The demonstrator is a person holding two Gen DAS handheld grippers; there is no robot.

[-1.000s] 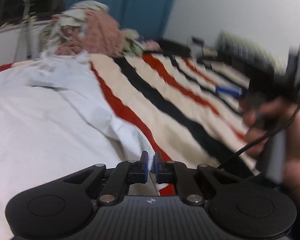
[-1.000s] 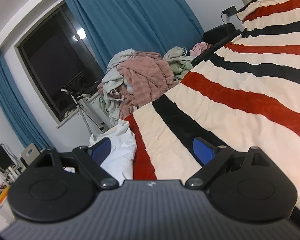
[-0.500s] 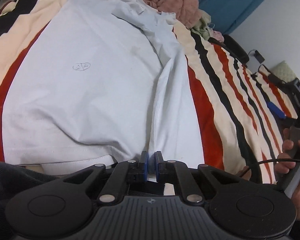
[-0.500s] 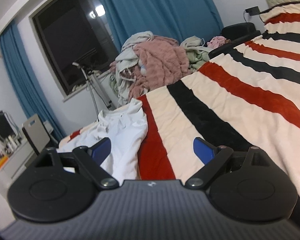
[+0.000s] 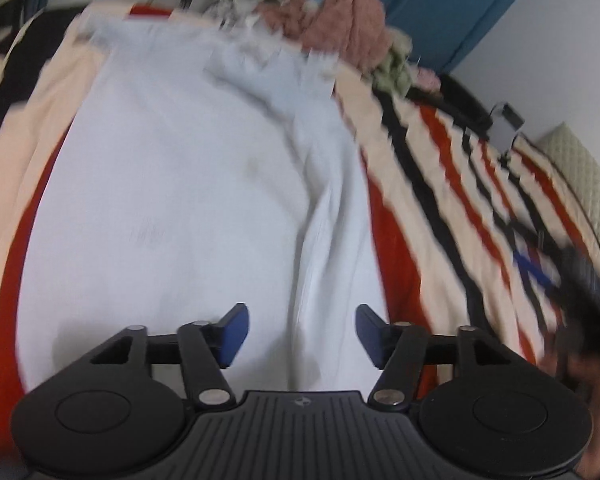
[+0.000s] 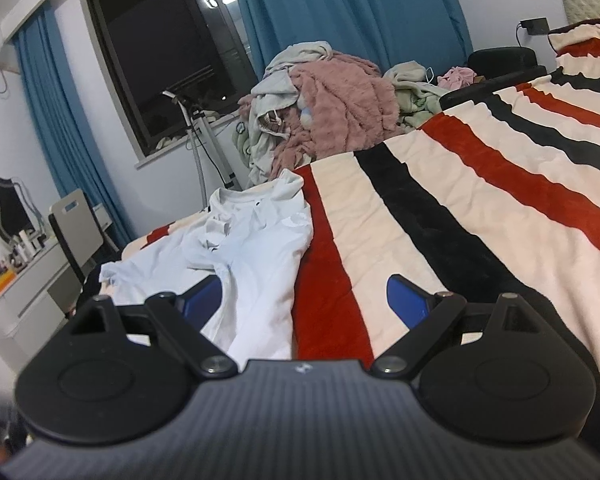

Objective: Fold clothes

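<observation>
A white shirt (image 5: 188,208) lies spread on the striped blanket (image 5: 432,208), collar end far from me, with a long crease down its right side. My left gripper (image 5: 302,334) hovers over the shirt's near hem; its jaws are opening and the blue pads press on nothing. In the right wrist view the same white shirt (image 6: 256,248) lies to the left on the striped blanket (image 6: 480,208). My right gripper (image 6: 304,300) stands open above the shirt's right edge, holding nothing.
A pile of clothes (image 6: 328,100) with a pink fleece sits past the bed's far end, before blue curtains (image 6: 340,4) and a dark window. A desk and chair (image 6: 74,220) stand at the left. A person's hand (image 5: 592,376) shows at the right edge.
My left gripper, shut on the shirt's hem before, has let go and its jaws have spread. It swung over the shirt. The right gripper turned left toward the shirt and stayed open.
</observation>
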